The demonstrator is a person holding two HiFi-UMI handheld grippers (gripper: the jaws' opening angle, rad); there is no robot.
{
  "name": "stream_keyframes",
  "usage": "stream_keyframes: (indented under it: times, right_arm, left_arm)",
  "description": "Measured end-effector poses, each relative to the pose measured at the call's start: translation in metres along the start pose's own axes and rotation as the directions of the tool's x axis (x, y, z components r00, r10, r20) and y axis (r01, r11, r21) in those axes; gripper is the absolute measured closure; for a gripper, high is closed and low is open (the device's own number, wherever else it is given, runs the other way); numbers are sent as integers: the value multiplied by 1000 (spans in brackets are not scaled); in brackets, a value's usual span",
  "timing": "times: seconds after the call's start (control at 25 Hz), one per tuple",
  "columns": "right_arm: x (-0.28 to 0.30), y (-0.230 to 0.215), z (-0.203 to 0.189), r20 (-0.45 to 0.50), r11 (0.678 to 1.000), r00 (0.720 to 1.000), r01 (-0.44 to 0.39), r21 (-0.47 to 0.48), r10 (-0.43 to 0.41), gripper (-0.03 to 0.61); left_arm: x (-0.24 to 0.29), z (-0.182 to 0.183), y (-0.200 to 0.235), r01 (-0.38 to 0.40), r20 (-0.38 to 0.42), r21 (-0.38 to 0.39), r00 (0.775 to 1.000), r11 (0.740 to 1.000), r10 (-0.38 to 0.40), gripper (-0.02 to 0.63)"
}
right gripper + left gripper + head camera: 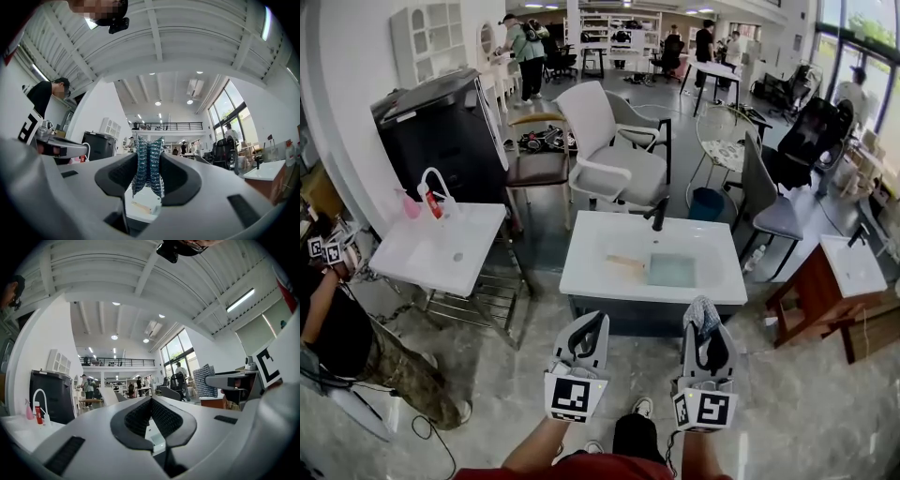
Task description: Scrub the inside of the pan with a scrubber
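Room: open hall with a pale tiled floor, a white chair, and people at the far desks.
Left gripper: jaws brought together at the tips, nothing between the black pads.
Right gripper: jaws clamped on a scrubber, a blue-grey mesh wad standing up above the tips.
Position: both grippers are held side by side, apart, in front of the middle washbasin and touching nothing there.
Pan: cannot be made out in any view.
Middle washbasin contents: a pale tan piece and a blue-green square patch, both too small to name; a black tap stands at the back rim.
Left washbasin: a pink bottle on the rear edge.
Right washbasin: partly cut off.
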State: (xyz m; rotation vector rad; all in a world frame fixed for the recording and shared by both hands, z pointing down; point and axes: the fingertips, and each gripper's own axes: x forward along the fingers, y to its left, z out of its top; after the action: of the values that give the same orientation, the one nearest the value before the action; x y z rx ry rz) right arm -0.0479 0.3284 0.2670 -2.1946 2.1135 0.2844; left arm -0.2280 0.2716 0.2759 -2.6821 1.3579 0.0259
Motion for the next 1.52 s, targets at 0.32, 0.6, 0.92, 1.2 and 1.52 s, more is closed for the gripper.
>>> stream_keyframes:
  times: [0.32,0.6,0.92,1.2,1.52]
  right_arm:
    - [77,-75,-21,7,1000,1000,-10,19,10,414]
    - [128,-150,-38,3,999,1000,-19,47,19,414]
    - [163,-197,-57,-5,998,999,-38,51,38,414]
    - [202,-205,-79,-32,998,998,-49,37,50,414]
    - [278,-204,-99,-43,999,998,-38,10,39,414]
  left_arm:
    - [106,-4,-19,1,-5,10,1000,1000,-1,600]
    - [193,-6,-52,3,-12,18,1000,1000,-2,600]
    - [245,-13,-65,-40,7,10,999,999,40,600]
    - [289,-29,-54,-26,-5,2,1000,1000,26,600]
    - [356,-50,-18,1,-1,-12,1000,1000,-1,600]
